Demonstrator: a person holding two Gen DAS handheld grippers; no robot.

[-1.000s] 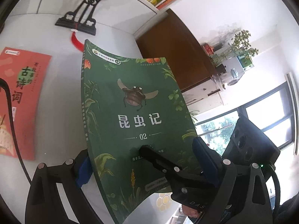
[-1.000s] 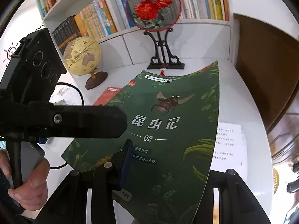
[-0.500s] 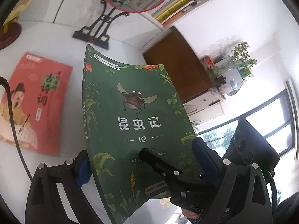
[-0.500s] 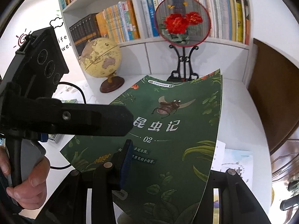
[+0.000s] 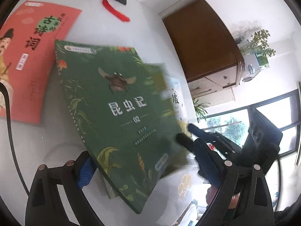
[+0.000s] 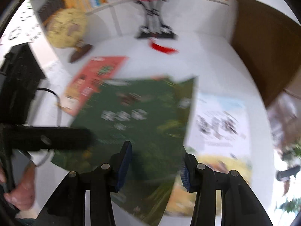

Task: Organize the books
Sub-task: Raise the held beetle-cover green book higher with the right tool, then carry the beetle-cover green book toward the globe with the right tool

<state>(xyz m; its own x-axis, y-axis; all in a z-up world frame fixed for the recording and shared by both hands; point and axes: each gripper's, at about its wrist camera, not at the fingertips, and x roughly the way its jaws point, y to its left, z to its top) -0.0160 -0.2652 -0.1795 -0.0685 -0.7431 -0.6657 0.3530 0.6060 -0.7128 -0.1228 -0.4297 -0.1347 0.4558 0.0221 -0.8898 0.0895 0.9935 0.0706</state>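
Green insect bk [image 5: 120,111] is thin, floppy softcover w/ slick cover, so best gripped near spine. It lies btwn left gripper's [image 5: 148,167] wide-spread jaws, pads not pressing. Right gripper [image 6: 153,165] half-parted, bk btwn jaws; grip can't tell, blurred.

View's motion-blurred: my right gripper [image 6: 153,166] has its jaws spread over the near edge of the green book [image 6: 135,124]; can't tell pad contact. Orange book [image 6: 94,81] at its far left corner, white-covered book [image 6: 222,120] beside it on the tabletop [image 6: 207,56].
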